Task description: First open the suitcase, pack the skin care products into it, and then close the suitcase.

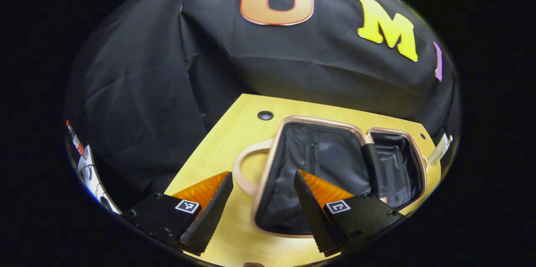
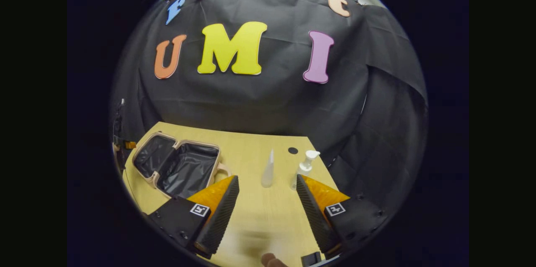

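Left gripper view: the suitcase (image 1: 335, 166) lies open on the wooden table (image 1: 226, 141), both black-lined halves spread flat, its pink handle (image 1: 245, 166) curving out between and just ahead of the left gripper (image 1: 261, 179), whose fingers stand apart with nothing between them. In the right gripper view the suitcase (image 2: 176, 164) sits ahead and to the left of the right gripper (image 2: 266, 183), its fingers also spread and empty. Just ahead stand a slim clear bottle (image 2: 268, 170) and a white pump bottle (image 2: 305, 166).
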The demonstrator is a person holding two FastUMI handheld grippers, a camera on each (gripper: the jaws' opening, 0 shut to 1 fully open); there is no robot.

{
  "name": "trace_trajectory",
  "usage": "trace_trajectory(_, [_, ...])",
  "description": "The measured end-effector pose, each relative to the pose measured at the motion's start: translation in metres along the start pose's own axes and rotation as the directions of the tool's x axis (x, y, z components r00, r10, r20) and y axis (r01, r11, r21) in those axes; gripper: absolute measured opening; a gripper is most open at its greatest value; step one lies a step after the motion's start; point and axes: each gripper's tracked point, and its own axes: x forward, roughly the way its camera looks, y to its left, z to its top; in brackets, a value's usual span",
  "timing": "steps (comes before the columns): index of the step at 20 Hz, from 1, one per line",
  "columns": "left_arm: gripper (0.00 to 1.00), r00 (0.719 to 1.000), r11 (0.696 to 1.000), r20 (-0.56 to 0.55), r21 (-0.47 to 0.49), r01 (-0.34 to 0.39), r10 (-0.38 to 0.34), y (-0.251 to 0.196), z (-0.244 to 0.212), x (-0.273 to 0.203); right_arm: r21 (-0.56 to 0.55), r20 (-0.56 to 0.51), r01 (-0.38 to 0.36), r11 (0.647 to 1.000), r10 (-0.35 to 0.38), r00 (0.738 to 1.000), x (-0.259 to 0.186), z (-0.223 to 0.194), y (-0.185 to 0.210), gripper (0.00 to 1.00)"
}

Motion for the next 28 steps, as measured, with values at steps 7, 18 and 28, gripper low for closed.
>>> trace_trajectory(7, [0.94,0.985,0.979,0.005,0.115,0.168,-0.17,-0.169,0.006,-0.024,-0.035,0.006,-0.018,0.999,0.018,1.0,0.017,0.0,-0.061,0.81])
trace_trajectory(18, [0.94,0.909,0.889,-0.08,0.19,0.417,-0.409,-0.431,-0.021,-0.025,-0.084,-0.019,-0.023,0.996,0.022,1.0,0.034,-0.02,-0.135,0.82])
trace_trajectory(28, [0.94,0.803,0.748,-0.191,0.291,0.596,-0.565,-0.582,-0.06,-0.029,-0.036,-0.096,-0.005,0.999,0.002,0.995,0.06,-0.048,-0.193,0.82])
